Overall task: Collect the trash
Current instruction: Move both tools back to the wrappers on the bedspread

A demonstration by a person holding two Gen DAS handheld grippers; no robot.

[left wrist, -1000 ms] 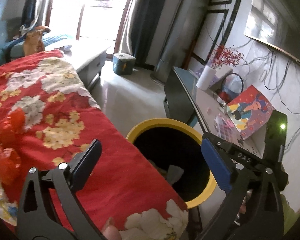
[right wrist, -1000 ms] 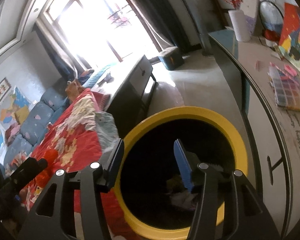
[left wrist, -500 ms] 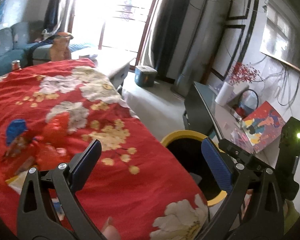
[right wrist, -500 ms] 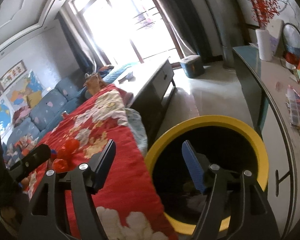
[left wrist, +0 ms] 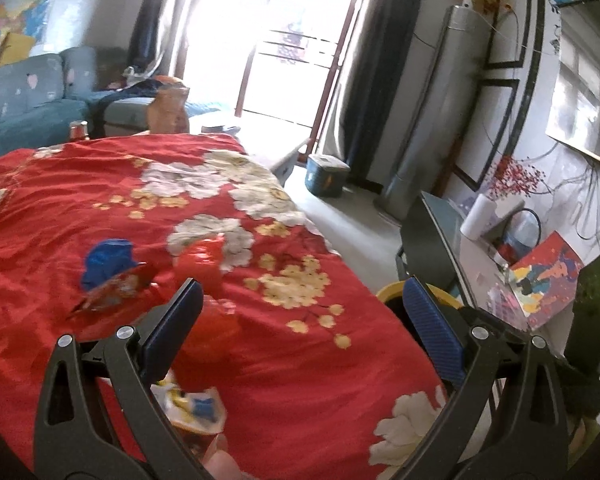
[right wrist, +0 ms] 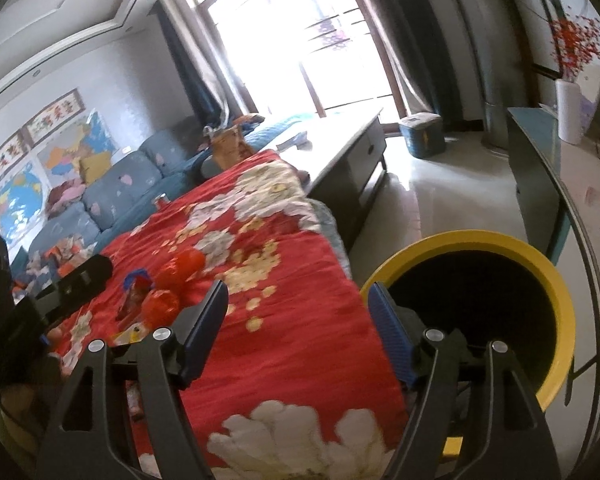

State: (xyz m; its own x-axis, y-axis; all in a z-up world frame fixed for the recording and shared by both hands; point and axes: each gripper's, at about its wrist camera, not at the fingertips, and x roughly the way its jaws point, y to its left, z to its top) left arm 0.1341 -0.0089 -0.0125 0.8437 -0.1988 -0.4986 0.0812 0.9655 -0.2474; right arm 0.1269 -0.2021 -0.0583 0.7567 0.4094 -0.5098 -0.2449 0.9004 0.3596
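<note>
We are holding the left gripper over the red floral cloth with its jaws spread wide and nothing between them. We are holding the right gripper over the cloth's right edge, next to the bin; its jaws have just been opening and are standing apart, pinching nothing. The trash is lying on the cloth toward its near left part: a red wrapper is sitting on a white flower, a blue scrap is lying just left of it, touching a foil wrapper, and another red piece is lying near the left finger. A white, yellow and blue packet is lying near the cloth's near edge. The bin, yellow-rimmed and black inside, is standing on the floor against the cloth's right edge, beside the side counter.
</note>
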